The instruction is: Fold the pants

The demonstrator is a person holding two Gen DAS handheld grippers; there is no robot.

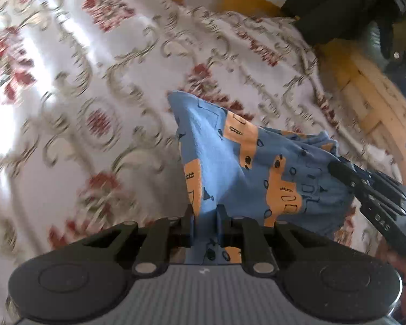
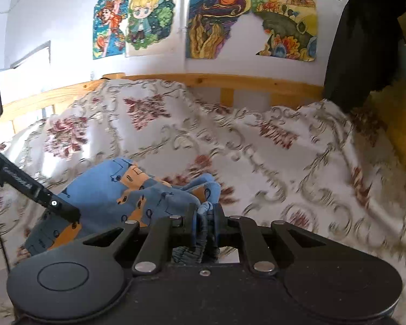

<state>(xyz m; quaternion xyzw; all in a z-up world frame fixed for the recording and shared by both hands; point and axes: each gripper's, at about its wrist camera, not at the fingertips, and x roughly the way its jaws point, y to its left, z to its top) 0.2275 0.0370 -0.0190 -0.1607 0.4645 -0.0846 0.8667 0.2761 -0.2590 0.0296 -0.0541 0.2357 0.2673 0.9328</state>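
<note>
Small blue pants (image 1: 230, 151) with orange vehicle prints hang bunched above a floral bedspread (image 1: 81, 94). My left gripper (image 1: 205, 216) is shut on a fold of the blue fabric. The right gripper's fingers (image 1: 346, 174) show at the pants' right edge in the left wrist view. In the right wrist view the pants (image 2: 116, 189) sag to the left, and my right gripper (image 2: 205, 216) is shut on their gathered elastic waistband. The left gripper's dark finger (image 2: 65, 211) reaches into the cloth from the left.
A wooden bed frame (image 2: 230, 81) borders the bedspread (image 2: 284, 162) at the back and right. A black garment (image 2: 362, 40) hangs at the right corner. Colourful drawings (image 2: 216, 19) cover the white wall behind. A hand (image 1: 400, 262) shows at the right edge.
</note>
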